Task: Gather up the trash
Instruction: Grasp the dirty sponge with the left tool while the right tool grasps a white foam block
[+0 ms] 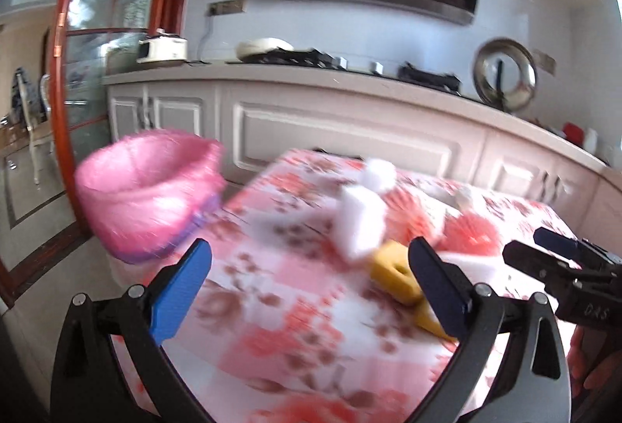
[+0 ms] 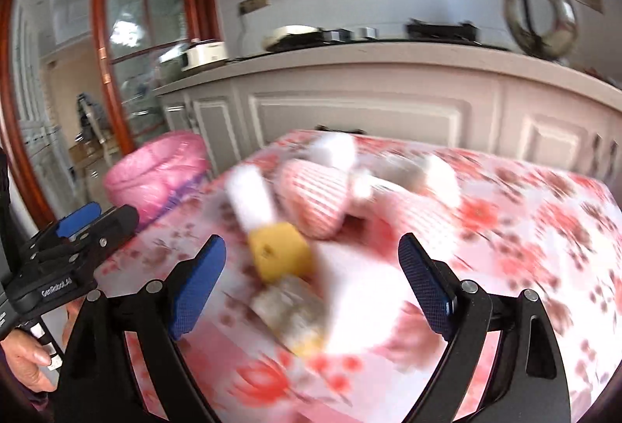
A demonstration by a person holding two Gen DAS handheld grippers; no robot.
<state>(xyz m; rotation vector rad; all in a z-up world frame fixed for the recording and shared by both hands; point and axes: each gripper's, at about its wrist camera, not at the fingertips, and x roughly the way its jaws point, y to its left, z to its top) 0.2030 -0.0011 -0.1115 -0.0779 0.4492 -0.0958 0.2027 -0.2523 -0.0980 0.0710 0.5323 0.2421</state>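
While both pictures are smearing with motion blur, the layout is still showing:

Left gripper [image 1: 311,267]: jaws are standing wide apart, nothing between the pads, hovering over the bench [image 1: 272,325] with its floral cloth.
Right gripper [image 2: 313,267]: jaws are also gaping, gripping nothing.
Yellow sponge [image 2: 280,254]: lying on the bench just ahead of the right gripper, between its fingers in view; near the left gripper's right finger.
White scraps [image 2: 252,195]: lying just beyond the sponge.
Pink-lined bin [image 1: 147,193]: standing beside the bench's left edge, well apart from the scraps.
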